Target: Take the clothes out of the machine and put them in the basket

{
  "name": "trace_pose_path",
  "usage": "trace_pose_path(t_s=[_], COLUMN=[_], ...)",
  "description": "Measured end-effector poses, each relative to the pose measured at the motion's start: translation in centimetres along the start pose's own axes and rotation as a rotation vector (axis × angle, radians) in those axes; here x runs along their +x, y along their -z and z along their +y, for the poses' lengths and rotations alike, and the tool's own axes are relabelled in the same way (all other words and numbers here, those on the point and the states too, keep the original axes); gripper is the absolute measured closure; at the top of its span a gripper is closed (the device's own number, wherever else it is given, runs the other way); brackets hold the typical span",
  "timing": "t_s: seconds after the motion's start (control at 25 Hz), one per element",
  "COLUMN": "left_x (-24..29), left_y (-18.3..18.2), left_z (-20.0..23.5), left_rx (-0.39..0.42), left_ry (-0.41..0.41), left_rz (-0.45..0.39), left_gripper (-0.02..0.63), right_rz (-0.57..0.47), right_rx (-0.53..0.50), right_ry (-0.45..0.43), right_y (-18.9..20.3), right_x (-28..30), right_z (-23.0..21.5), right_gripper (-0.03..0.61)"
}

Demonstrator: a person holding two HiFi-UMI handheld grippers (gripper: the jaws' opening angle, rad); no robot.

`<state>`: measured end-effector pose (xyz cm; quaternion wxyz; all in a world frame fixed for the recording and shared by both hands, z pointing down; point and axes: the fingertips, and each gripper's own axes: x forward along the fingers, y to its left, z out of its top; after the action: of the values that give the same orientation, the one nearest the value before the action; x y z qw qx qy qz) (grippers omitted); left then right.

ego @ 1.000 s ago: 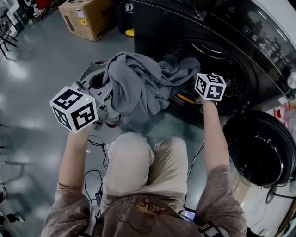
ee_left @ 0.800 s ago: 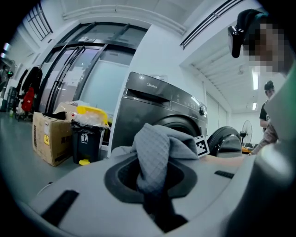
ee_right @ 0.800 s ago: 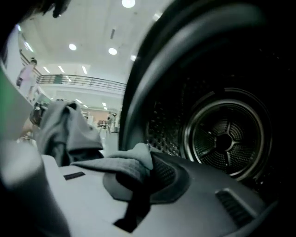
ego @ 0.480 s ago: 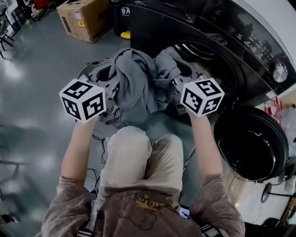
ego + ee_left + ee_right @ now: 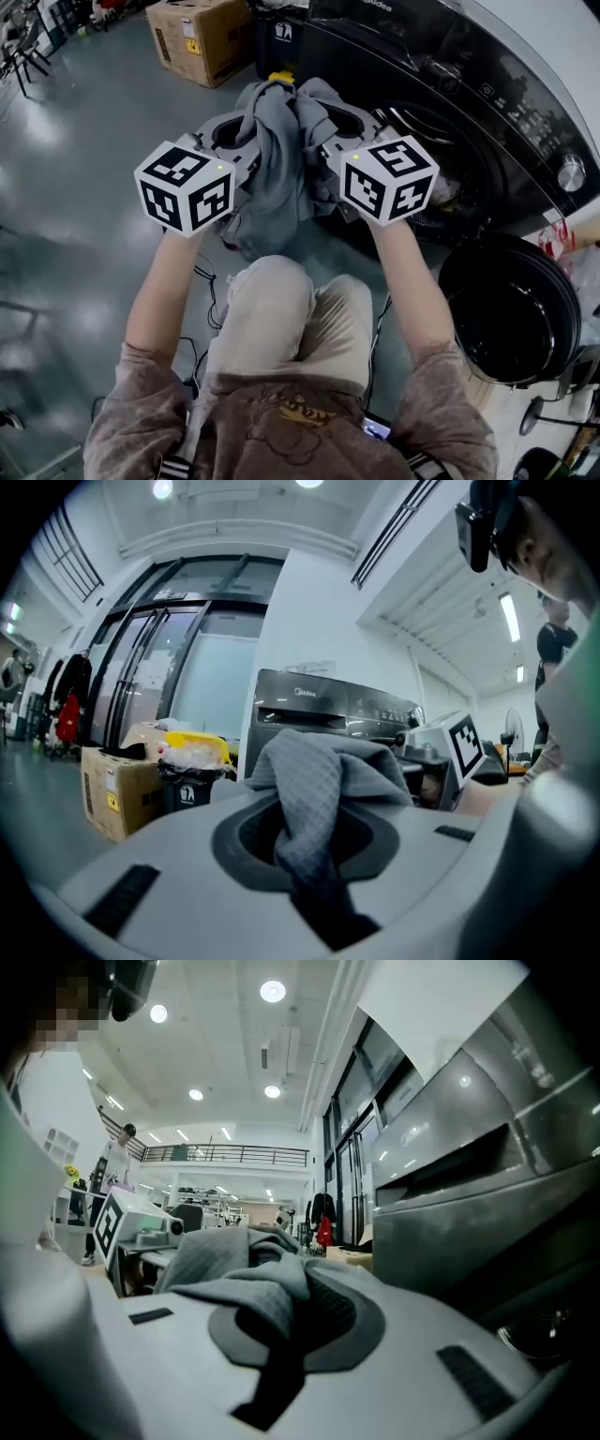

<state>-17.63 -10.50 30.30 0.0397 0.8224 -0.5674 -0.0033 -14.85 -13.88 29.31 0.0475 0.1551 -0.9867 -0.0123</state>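
Both your hands are rising from a second ago, and your right gripper (image 5: 321,150) is swinging out of the washing machine (image 5: 487,103) to sit just beside your left gripper (image 5: 251,150). Each pair of jaws is pinching tight on a fold of the grey garment (image 5: 277,164), which is hanging bunched between them in front of the drum opening, with the open door (image 5: 511,309) off to your right.

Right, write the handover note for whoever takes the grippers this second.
Left hand-held gripper: shut on the grey garment.
Right hand-held gripper: shut on the same garment.
Garment: hanging between both grippers, in front of the machine.
Done: garment is out of the drum.
Left: put it in the basket, which no view shows; the drum is too dark to tell if more remains.
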Motion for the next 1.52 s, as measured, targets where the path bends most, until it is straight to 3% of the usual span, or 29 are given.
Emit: trace_pose_path(t_s=[0.48, 1.04, 1.24, 1.52], left_x=[-3.0, -4.9, -4.7, -3.2], left_y=[-5.2, -5.1, -2.9, 5.6], left_z=[7.4, 14.3, 15.8, 17.3], left_rx=[0.093, 0.074, 0.063, -0.051], left_ry=[-0.178, -0.299, -0.324, -0.331], left_rz=[-0.033, -0.034, 0.002, 0.083], left_gripper=[0.545, 0.543, 0.543, 0.543], right_rz=[-0.088, -0.101, -0.094, 0.015], right_rx=[-0.017, 0.057, 0.106, 0.145], right_ry=[-0.078, -0.2, -0.216, -0.216], right_y=[-5.5, -5.8, -3.4, 5.2], right_x=[8.1, 15.3, 16.9, 18.6], right_z=[2.5, 4.3, 4.1, 3.1], right_gripper=[0.563, 0.563, 0.563, 0.563])
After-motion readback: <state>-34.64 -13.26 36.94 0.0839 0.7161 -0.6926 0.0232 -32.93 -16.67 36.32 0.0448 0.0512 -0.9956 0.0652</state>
